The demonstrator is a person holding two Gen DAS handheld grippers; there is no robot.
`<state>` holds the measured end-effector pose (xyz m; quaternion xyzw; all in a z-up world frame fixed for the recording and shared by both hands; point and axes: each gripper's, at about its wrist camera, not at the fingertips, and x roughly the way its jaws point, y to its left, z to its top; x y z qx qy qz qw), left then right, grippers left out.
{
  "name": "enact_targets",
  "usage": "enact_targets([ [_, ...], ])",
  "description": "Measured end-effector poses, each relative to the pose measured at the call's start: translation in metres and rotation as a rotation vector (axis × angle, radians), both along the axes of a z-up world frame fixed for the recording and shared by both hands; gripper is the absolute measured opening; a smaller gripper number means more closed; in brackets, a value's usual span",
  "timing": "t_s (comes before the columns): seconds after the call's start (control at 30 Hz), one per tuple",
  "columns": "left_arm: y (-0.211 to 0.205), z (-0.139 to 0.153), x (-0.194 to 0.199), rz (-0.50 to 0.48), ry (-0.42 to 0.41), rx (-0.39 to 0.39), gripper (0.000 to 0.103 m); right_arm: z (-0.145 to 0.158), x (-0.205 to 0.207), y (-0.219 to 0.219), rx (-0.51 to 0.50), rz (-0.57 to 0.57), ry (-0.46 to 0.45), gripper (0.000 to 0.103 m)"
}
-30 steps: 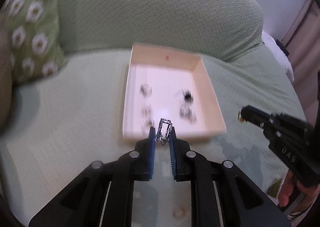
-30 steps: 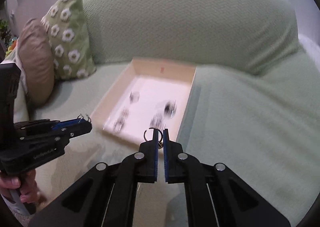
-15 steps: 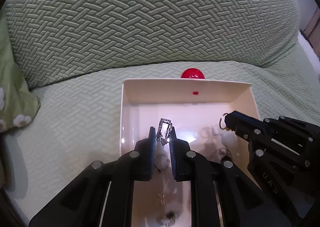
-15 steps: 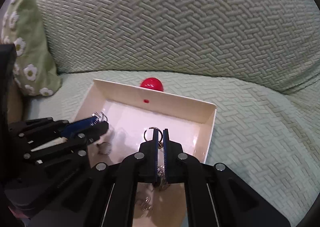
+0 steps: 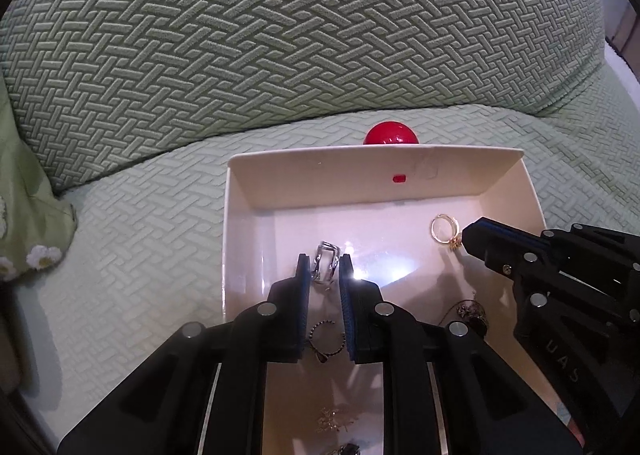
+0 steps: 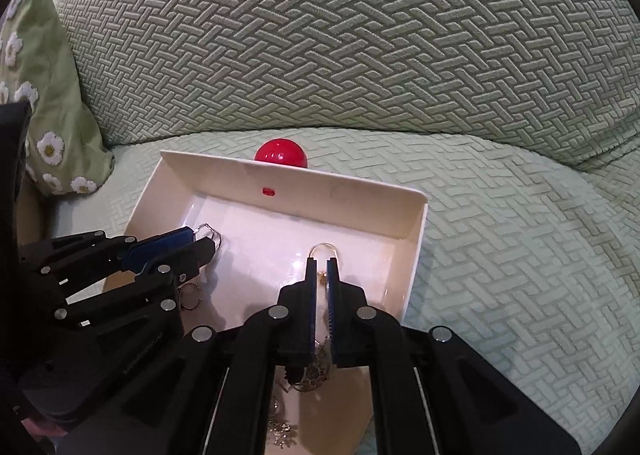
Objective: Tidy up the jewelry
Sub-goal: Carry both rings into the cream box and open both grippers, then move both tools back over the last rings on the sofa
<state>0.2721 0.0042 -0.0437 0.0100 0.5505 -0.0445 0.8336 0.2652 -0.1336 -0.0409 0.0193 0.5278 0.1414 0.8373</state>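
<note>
A white open box [image 5: 360,179] [image 6: 412,231] sits on the green sofa seat with several rings and small jewelry pieces inside. My left gripper [image 5: 325,269] is shut on a silver ring [image 5: 326,265] and holds it low over the box's far left part; it also shows in the right wrist view [image 6: 200,239]. My right gripper [image 6: 321,269] is shut on a gold ring [image 6: 324,251] over the box's far right part; in the left wrist view the gold ring [image 5: 444,229] sticks out of its tip [image 5: 466,241].
A red ball [image 5: 391,134] [image 6: 282,153] lies just behind the box's far wall. The sofa backrest [image 5: 304,31] rises behind it. A green flowered cushion [image 6: 36,95] leans at the left. Loose rings [image 5: 326,341] lie on the box floor.
Both grippers have moved forward from outside the box's near edge to over its far half, each still holding its ring, and have come lower toward the box floor.
</note>
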Motion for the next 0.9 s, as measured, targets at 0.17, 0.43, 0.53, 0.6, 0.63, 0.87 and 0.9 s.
enact_targets([
  [0.17, 0.014, 0.035, -0.007, 0.002, -0.057, -0.012, 0.02, 0.038, -0.009, -0.029, 0.039, -0.014, -0.03, 0.007],
  [0.43, 0.027, 0.123, -0.105, 0.037, -0.257, -0.045, 0.073, 0.127, -0.108, -0.065, 0.065, -0.042, -0.266, 0.07],
  [0.53, 0.028, 0.133, -0.154, 0.06, -0.308, -0.038, 0.085, 0.123, -0.151, -0.073, 0.076, -0.061, -0.271, 0.083],
  [0.6, 0.025, 0.131, -0.182, 0.094, -0.323, -0.058, 0.086, 0.109, -0.183, -0.076, 0.064, -0.102, -0.294, 0.091],
  [0.63, 0.025, 0.127, -0.198, 0.115, -0.318, -0.067, 0.086, 0.095, -0.206, -0.078, 0.06, -0.106, -0.293, 0.091],
  [0.87, 0.027, 0.076, -0.267, 0.184, -0.17, -0.124, 0.086, 0.045, -0.248, -0.075, 0.048, -0.108, -0.167, 0.091],
  [0.9, 0.025, 0.069, -0.27, 0.172, -0.135, -0.095, 0.086, 0.049, -0.251, -0.074, 0.052, -0.108, -0.201, 0.091],
])
